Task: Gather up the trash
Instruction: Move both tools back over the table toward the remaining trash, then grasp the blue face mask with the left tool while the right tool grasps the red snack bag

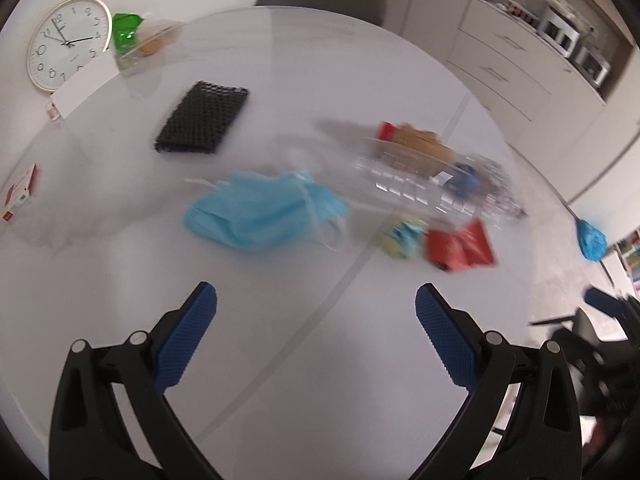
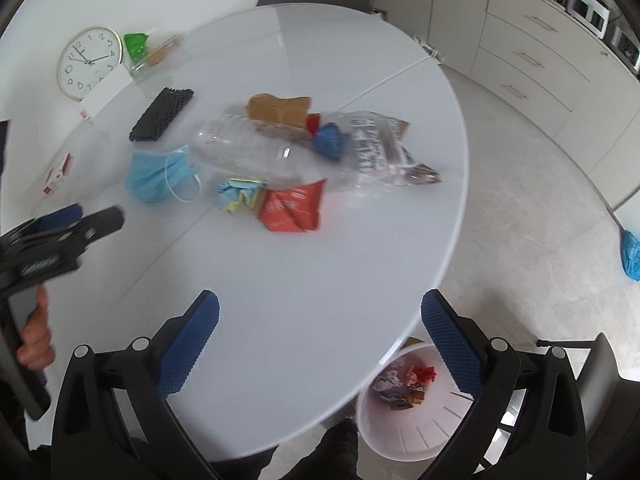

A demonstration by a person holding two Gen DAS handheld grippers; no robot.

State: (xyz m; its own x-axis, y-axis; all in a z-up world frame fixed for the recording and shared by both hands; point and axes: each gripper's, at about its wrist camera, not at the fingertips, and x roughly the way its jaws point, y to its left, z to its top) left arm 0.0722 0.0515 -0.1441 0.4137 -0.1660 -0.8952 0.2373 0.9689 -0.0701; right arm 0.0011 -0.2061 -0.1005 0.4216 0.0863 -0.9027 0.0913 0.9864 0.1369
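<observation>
- The left gripper (image 1: 316, 304) has its blue-padded fingers (image 1: 188, 340) spread wide with nothing between them, hanging above the white table (image 1: 280, 380).
- Just ahead of those fingers lies a light blue face mask (image 1: 260, 216), a bit toward the left finger.
- Ahead of the right finger sit a red wrapper (image 1: 460, 246) and a crumpled yellow and blue wrapper (image 1: 402, 236), side by side.
- Beyond them lies a clear plastic bottle (image 1: 400, 184) on its side, with brown cardboard (image 1: 420, 142) behind it. It's all blurry, so no label reads.
- Far off past the left finger: a black mesh pad (image 1: 202, 118) and a round wall clock (image 1: 68, 42) with plain numerals.
- The right gripper (image 2: 320, 306) is also released, empty, above the table's near edge.
- Under its right finger, below the table rim, stands a white bin (image 2: 400, 432) with a few wrappers already inside.
- From this side the red wrapper shows white print, too smeared to read. A clear printed bag (image 2: 380, 148) lies beyond it, text unreadable too.
- A hand (image 2: 36, 340) holds the left gripper's handle off past the right gripper's left finger.
</observation>
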